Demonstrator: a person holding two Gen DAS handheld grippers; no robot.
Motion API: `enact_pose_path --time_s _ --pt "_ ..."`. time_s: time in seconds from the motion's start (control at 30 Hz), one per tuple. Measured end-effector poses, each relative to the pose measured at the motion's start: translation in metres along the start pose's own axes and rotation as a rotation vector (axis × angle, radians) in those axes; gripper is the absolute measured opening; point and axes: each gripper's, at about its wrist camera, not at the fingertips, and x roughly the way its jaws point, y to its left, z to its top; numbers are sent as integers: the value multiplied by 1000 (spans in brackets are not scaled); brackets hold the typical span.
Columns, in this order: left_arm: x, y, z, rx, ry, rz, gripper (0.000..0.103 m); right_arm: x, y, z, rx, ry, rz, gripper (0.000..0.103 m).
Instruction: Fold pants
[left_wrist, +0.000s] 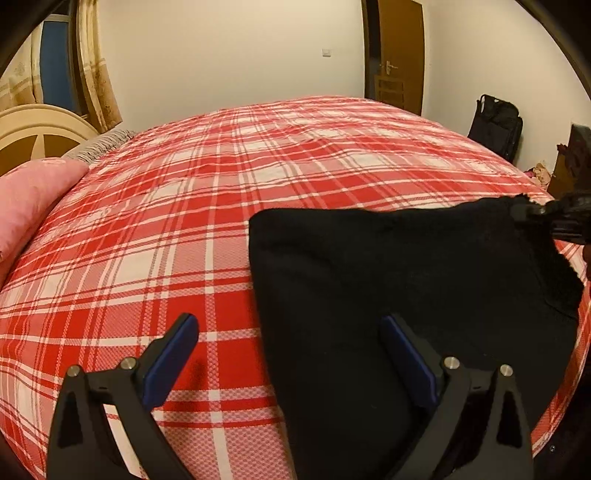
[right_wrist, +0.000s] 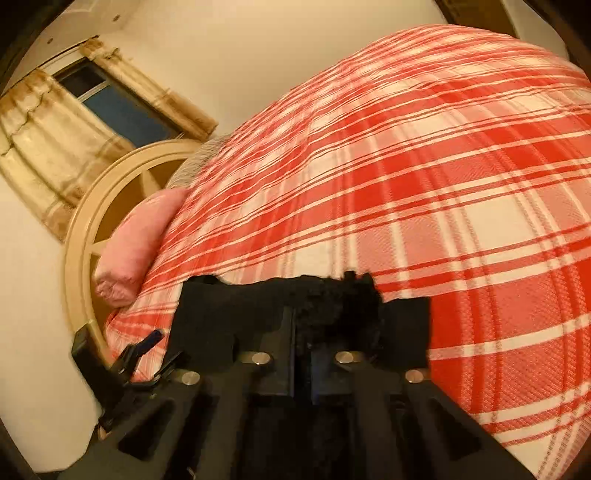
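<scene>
Plaid bedspread (left_wrist: 184, 229) holds black pants (left_wrist: 406, 295) partly folded at near right; right gripper (right_wrist: 301, 325) clamped on a corner mid-fold, left gripper (left_wrist: 288, 332) jaws apart, folding unfinished.

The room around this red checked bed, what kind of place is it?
Most likely a home bedroom: a bed under a red plaid cover, a pink pillow by the cream headboard, and a curtained window.

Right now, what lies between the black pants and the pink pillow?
Only bare red-and-white plaid bedspread lies between the black pants and the pink pillow; the left wrist view shows it.
</scene>
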Motion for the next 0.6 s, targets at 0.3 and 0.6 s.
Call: enact_pose_path --time_s 0.3,0.6 --pt "-1 -13 -10 75 -29 19 102 10 -10 -9 -30 -12 -94 19" --pt "-3 -11 -10 62 -17 23 102 -64 73 -66 -385 -100 -129 57"
